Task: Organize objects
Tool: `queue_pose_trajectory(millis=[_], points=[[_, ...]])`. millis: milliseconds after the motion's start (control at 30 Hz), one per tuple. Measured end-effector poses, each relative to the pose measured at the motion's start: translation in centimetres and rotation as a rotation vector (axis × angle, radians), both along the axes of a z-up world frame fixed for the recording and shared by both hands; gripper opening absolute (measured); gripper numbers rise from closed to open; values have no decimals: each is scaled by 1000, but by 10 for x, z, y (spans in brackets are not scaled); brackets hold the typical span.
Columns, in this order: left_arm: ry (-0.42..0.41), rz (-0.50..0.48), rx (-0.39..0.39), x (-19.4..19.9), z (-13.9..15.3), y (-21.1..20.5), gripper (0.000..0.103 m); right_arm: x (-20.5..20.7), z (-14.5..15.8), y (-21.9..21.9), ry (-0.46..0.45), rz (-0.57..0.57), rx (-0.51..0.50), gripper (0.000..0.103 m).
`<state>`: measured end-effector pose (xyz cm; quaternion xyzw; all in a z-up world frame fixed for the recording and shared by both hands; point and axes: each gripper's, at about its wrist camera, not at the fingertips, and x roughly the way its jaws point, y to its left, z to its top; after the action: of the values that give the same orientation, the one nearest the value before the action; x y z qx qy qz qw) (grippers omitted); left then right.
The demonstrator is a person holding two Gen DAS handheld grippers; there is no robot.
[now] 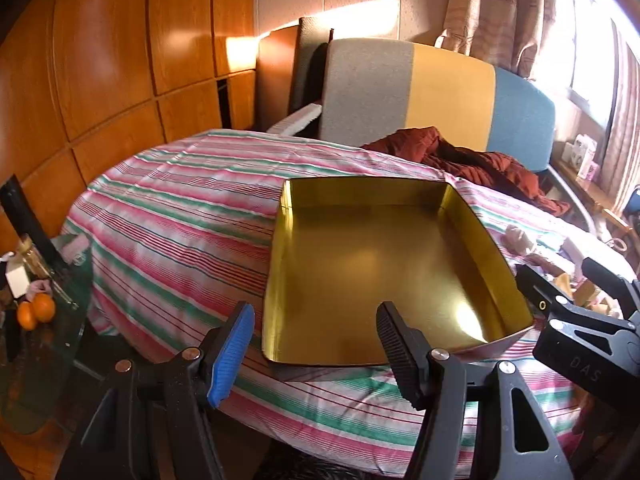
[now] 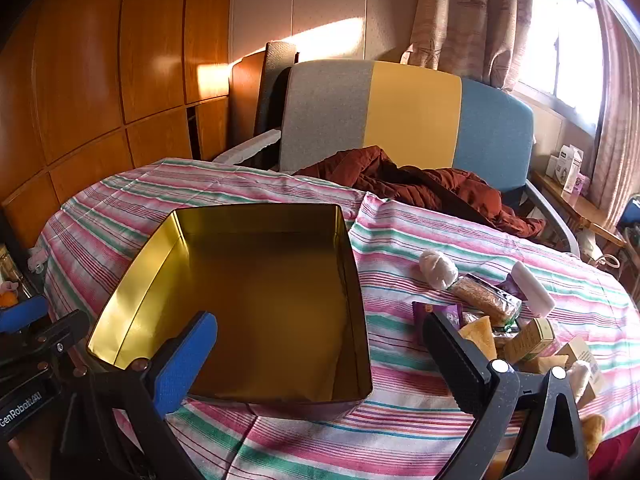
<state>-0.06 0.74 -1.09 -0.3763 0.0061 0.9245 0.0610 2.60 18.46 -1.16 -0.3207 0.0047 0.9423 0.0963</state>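
An empty gold tin box [image 1: 380,276] stands on the striped tablecloth, also in the right wrist view [image 2: 256,300]. My left gripper [image 1: 316,344] is open and empty, at the box's near rim. My right gripper [image 2: 320,356] is open and empty, above the box's near right corner. A pile of snacks lies right of the box: a white wrapped ball [image 2: 438,269], a grain bar [image 2: 486,300], a white tube [image 2: 534,288], purple packets [image 2: 450,316], small cartons [image 2: 530,340]. Part of the pile is hidden behind my right finger.
A striped cloth [image 2: 400,432] covers the round table. A dark red jacket [image 2: 420,184] lies on the grey, yellow and blue chair [image 2: 412,112] behind it. A glass side table with oranges [image 1: 36,310] stands left. Wooden panels are at left, a window sill at right.
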Motion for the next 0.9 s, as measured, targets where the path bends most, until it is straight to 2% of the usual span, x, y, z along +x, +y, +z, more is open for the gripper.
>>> queue_pose_trajectory(millis=[133,400,633,900], points=[[-29,-27,39,-2,0,1,64,2,1,2,3,-4,9,103],[-77,-64,66,-6,-1,10,64,6,7,11,8,-12,9,103],[-159,-124,159,-15,0,22,64,12,7,21,11,-36,-1,103],[-135,-182,162,-19,4,49,65,19,5,40,6,-79,-19,103]])
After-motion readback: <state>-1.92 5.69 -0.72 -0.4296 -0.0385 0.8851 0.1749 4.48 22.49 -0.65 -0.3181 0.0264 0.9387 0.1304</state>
